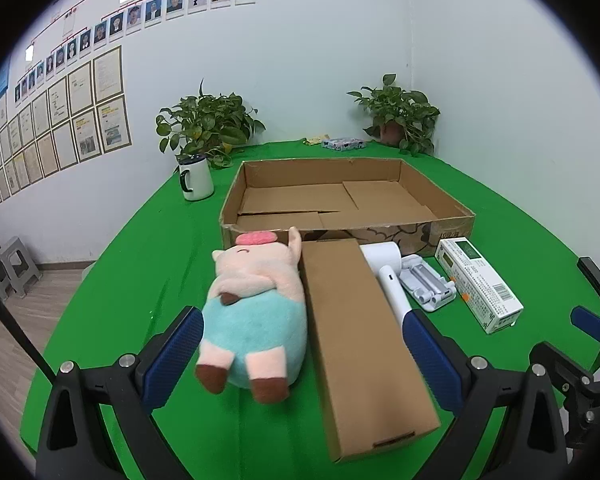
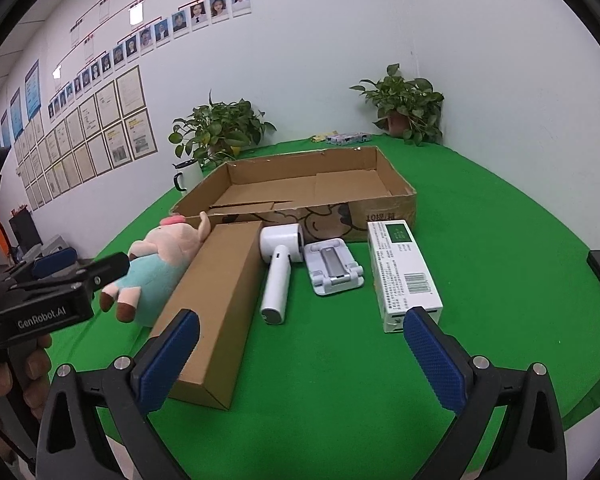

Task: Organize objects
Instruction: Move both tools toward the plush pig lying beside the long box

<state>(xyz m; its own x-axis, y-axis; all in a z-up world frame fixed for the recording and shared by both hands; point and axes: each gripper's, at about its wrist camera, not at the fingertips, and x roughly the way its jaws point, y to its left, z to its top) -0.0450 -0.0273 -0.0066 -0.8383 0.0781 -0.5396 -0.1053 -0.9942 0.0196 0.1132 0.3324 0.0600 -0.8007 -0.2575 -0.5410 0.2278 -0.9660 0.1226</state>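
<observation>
An open shallow cardboard tray (image 1: 452, 206) (image 2: 396, 196) sits mid-table, with nothing in it. In front of it lie in a row a plush pig (image 1: 256, 312) (image 2: 156, 268), a long brown carton (image 1: 360, 340) (image 2: 216, 300), a white handheld device (image 1: 388, 272) (image 2: 278, 272), a white folding stand (image 1: 426, 282) (image 2: 332, 266) and a white-green box (image 1: 480, 280) (image 2: 402, 272). My left gripper (image 1: 304, 354) is open, its fingers either side of the pig and carton. My right gripper (image 2: 300, 354) is open and empty over the cloth, in front of the white device.
A green cloth (image 2: 500, 240) covers the round table. A white mug (image 1: 196, 178) and two potted plants (image 1: 208, 126) (image 1: 400, 114) stand at the back, with a small patterned pack (image 1: 344, 144). Grey stools (image 1: 8, 270) stand on the floor at left.
</observation>
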